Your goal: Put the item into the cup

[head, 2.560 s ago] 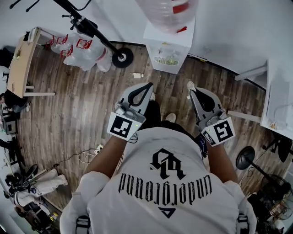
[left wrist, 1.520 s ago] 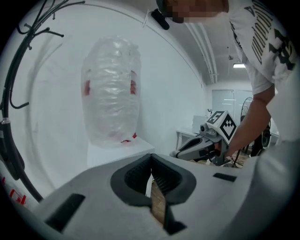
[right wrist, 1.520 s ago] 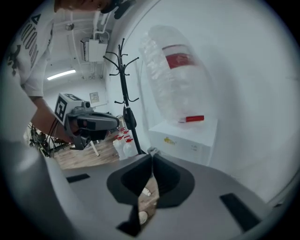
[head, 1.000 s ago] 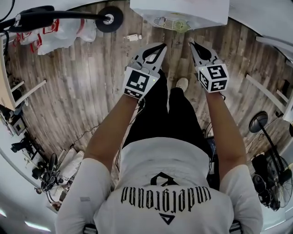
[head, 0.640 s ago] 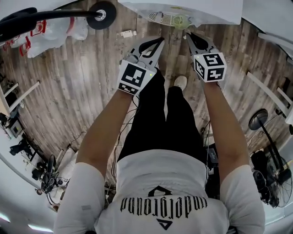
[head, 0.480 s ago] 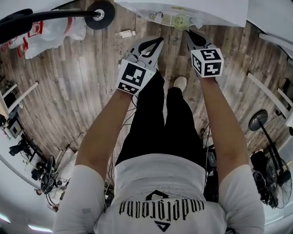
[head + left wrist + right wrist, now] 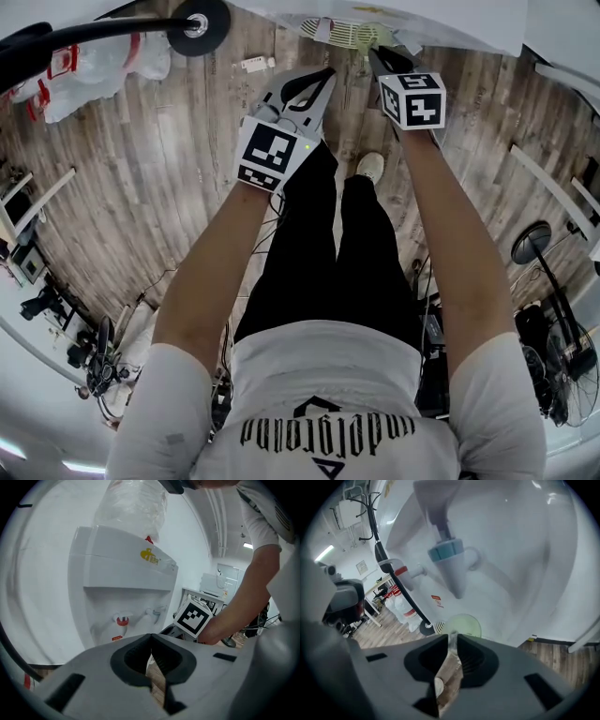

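I stand facing a white water dispenser (image 7: pixel 403 14). My right gripper (image 7: pixel 377 54) reaches under its front, close below the blue tap (image 7: pixel 449 555). Its jaws are opening; a narrow gap shows only floor, nothing between them. Past the right gripper's tips (image 7: pixel 453 637) lies a pale green round thing (image 7: pixel 462 625), perhaps the cup, beside the drip grille (image 7: pixel 336 30). My left gripper (image 7: pixel 327 75) hangs to the left, tips touching, empty. In the left gripper view, the left gripper (image 7: pixel 151 637) points at the red tap (image 7: pixel 123 619), with the right gripper's marker cube (image 7: pixel 192 617) beside it.
A black pole with a wheel (image 7: pixel 197 19) and white plastic bags (image 7: pixel 94 61) lie at the far left. A small white object (image 7: pixel 253 64) rests on the wood floor. A standing fan (image 7: pixel 534 246) is at the right. My shoe (image 7: pixel 370 167) is below the grippers.
The person has stepped up to the dispenser. The right gripper has moved forward under the dispenser's front; the left gripper has barely shifted.
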`<state>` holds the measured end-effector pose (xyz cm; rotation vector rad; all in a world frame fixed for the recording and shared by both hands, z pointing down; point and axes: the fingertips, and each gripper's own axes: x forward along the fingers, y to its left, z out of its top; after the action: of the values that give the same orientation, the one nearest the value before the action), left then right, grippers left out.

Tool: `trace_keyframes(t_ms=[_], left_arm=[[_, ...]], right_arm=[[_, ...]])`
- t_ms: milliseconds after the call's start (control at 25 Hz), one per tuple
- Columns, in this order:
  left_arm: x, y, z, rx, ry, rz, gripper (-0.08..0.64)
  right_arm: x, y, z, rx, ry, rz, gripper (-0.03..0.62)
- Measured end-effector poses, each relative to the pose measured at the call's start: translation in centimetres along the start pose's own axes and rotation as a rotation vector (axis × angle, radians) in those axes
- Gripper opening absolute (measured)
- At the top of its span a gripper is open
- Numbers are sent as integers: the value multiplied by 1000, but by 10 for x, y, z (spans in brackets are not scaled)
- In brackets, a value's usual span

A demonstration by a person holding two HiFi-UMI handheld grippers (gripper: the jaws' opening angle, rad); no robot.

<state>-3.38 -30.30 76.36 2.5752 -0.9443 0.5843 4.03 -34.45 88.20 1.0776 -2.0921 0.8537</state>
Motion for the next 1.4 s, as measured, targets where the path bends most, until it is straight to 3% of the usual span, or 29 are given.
trace_keyframes(t_ms=[240,680,960,1400], left_arm=[[-3,5,1,-7,1,6,9],[-34,-13,34,19,-18,21,9],[-78,-40,77,59,-37,88,9],[-158,-125,188,134,-180,72,9]], right_arm=[[0,1,-2,10,13,-13,137],[-66,24,10,-9,-52,3,152],[-163,45,48,-47,-180,25,138],[-347,94,101,-177,-389,82,89]])
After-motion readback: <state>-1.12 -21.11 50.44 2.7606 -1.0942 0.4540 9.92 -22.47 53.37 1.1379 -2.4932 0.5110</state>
